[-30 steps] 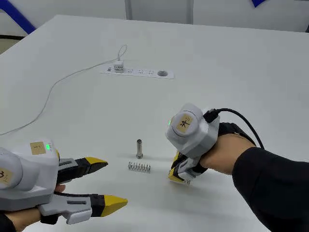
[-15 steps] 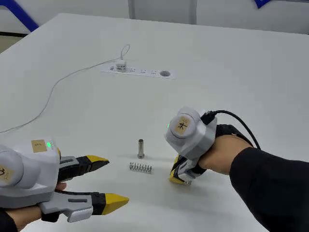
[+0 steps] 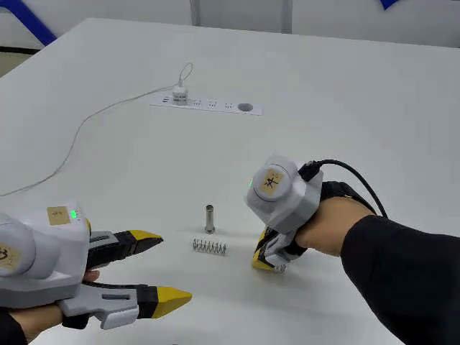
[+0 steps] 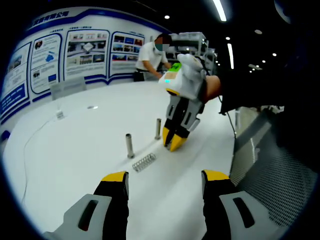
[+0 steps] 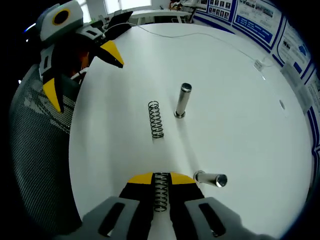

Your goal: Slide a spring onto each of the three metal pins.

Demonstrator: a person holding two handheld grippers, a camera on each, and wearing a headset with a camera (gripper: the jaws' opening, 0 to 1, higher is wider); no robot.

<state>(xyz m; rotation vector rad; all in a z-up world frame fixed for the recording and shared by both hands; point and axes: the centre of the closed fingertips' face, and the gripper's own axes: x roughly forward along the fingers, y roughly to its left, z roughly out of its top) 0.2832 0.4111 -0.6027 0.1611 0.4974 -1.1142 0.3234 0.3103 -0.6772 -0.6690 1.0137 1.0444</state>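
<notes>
Spring lies loose on the white table in the head view, just in front of an upright pin. The right gripper points down at the tabletop beside it, and the left gripper hovers nearby with its jaws spread wide. The left gripper view shows a second pin standing just beside the right gripper's tips. The right gripper view shows its jaws narrowed on another spring. The pick looks done; next, that spring's bore likely needs lining up over a pin top.
</notes>
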